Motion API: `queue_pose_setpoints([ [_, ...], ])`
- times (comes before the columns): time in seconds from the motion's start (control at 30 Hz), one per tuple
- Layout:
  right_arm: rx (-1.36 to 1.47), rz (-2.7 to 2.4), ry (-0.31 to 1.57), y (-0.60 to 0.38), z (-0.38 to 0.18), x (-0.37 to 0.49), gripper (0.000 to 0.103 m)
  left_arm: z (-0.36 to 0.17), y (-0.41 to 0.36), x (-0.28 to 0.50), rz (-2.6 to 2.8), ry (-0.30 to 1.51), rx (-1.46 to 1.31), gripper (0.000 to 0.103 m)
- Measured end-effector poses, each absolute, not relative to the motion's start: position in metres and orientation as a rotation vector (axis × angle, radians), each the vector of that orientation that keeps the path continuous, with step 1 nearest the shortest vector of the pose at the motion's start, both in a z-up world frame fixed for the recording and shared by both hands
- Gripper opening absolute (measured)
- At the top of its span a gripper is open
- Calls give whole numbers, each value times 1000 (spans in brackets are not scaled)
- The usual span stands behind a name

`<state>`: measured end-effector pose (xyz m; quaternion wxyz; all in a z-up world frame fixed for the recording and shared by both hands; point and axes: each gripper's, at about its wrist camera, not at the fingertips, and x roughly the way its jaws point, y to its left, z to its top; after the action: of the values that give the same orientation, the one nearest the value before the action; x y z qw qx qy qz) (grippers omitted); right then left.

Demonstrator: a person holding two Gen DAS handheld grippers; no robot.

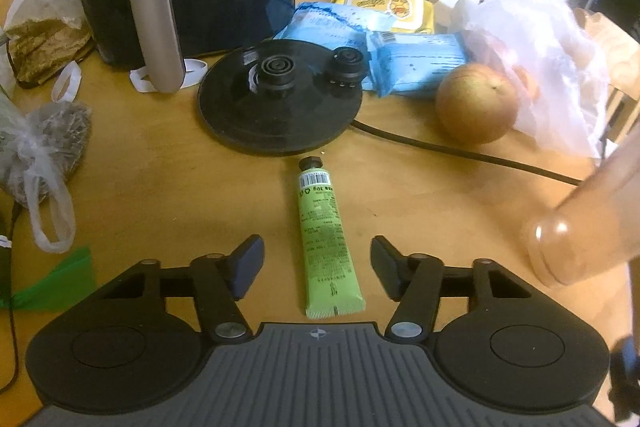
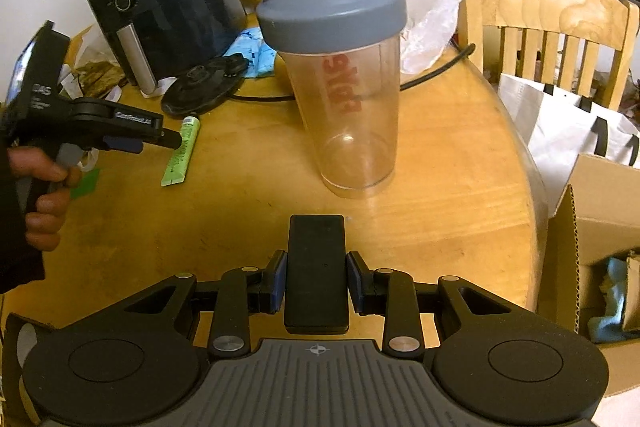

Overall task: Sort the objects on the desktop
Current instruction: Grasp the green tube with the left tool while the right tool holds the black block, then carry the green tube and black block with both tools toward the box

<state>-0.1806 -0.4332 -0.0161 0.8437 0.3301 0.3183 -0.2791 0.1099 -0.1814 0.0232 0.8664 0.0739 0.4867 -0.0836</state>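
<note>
left gripper (image 1: pixel 317 269) astride green tube (image 1: pixel 326 239)

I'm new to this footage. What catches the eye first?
A green squeeze tube lies on the round wooden table between the open left gripper fingers. The right gripper clamps a flat black rectangular block, facing a clear shaker bottle with grey lid.

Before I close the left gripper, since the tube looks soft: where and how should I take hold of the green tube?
Grip the green tube across its flat middle, coming from above with a finger on each long side. It lies flat, cap toward the kettle base, running lengthwise between the open fingers of the left gripper, so no turning seems needed.
</note>
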Motion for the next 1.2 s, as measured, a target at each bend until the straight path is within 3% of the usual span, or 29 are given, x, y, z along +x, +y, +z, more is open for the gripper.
queue_pose_setpoints([
  [0.17, 705, -593, 681, -433, -17, -185, 34, 15, -183, 118, -169, 1004, 135, 57],
  [0.27, 709, -593, 688, -433, -18, -186, 34, 8, -186, 122, -166, 1011, 146, 46],
  [0.57, 709, -575, 693, -431, -18, -183, 34, -1, -183, 128, -147, 1014, 136, 28],
  [1.2, 692, -520, 667, -419, -3, -175, 34, 38, -164, 110, -192, 989, 103, 27],
])
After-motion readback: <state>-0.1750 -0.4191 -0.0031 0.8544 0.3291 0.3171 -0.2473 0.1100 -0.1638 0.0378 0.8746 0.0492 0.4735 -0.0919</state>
